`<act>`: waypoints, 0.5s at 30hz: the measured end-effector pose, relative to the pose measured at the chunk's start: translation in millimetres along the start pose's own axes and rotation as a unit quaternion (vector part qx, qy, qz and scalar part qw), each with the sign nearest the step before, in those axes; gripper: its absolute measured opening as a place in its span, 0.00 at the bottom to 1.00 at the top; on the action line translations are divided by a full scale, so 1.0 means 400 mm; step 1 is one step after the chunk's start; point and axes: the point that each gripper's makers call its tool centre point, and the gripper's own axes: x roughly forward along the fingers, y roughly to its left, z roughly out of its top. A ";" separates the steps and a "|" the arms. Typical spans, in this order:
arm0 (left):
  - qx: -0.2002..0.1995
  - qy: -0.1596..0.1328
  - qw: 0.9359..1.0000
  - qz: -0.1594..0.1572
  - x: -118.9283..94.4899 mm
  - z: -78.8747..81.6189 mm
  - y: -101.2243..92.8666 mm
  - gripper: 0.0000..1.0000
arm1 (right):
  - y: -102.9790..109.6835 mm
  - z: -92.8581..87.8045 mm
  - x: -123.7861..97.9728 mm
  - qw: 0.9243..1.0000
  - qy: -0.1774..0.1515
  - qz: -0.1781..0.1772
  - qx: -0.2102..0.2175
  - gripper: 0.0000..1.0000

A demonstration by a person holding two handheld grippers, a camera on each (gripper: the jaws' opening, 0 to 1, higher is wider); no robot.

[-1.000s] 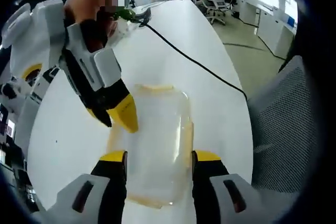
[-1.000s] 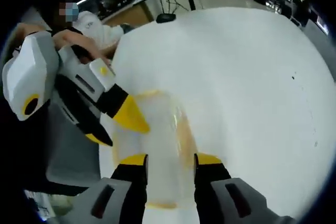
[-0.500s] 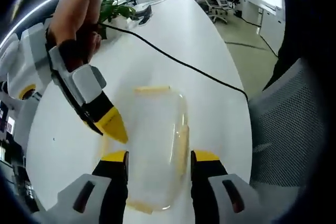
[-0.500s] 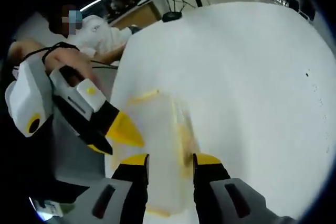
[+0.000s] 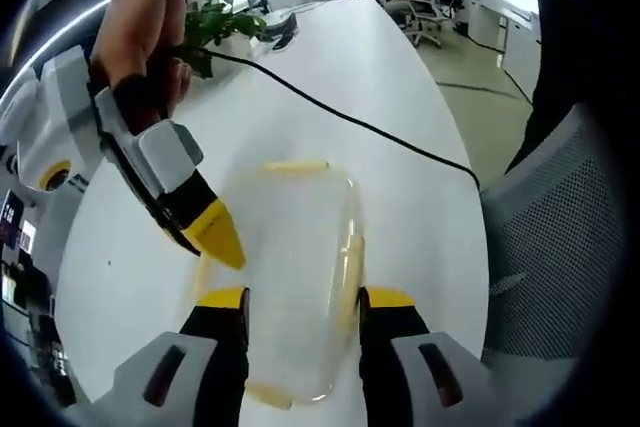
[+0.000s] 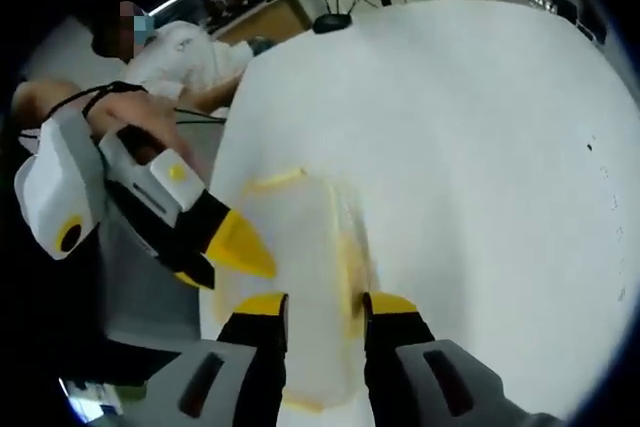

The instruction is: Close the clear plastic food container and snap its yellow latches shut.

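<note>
**Two Claws Over a See-Through Box**

The clear food container [image 5: 295, 267] sits flat on the white table [image 5: 380, 77], close to the table's edge, with its lid [image 6: 300, 267] lying on top. Yellow latches [image 5: 350, 272] run along its sides, and one more [image 5: 295, 165] is at the far end.

The left gripper [image 5: 300, 299] hangs over the near end of the box with its jaws spread apart, holding nothing. The right gripper [image 6: 315, 305] is spread apart too, and empty. (From each view you can see the other claw coming in from the side.)

I think this box is light and thin. It looks smooth, so it may slide on the table when pushed. The walls might bend if squeezed hard. A good spot to push is right on a yellow latch, while the other claw presses the lid down to keep the box from scooting away. A black cable [image 5: 350, 117] lies farther back on the table.
</note>
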 end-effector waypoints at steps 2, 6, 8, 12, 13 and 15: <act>0.002 0.002 1.000 0.005 0.000 -0.001 -0.002 0.42 | 0.000 0.001 0.002 1.000 0.001 0.000 -0.001 0.28; -0.002 0.001 1.000 0.011 0.000 -0.003 0.001 0.41 | -0.002 0.002 0.003 1.000 0.009 0.001 -0.002 0.27; -0.006 0.001 1.000 0.010 0.001 -0.004 0.001 0.41 | -0.004 0.002 0.005 1.000 0.010 0.002 0.004 0.27; -0.007 0.000 1.000 0.007 0.001 -0.004 0.003 0.41 | 0.003 0.000 0.004 1.000 0.010 0.000 -0.004 0.26; -0.007 0.004 1.000 0.008 0.002 -0.004 0.002 0.40 | 0.001 0.000 0.004 1.000 0.010 0.001 0.002 0.25; 0.006 0.021 0.999 0.033 0.006 -0.010 0.017 0.38 | 0.001 0.004 0.008 1.000 0.006 0.006 0.006 0.25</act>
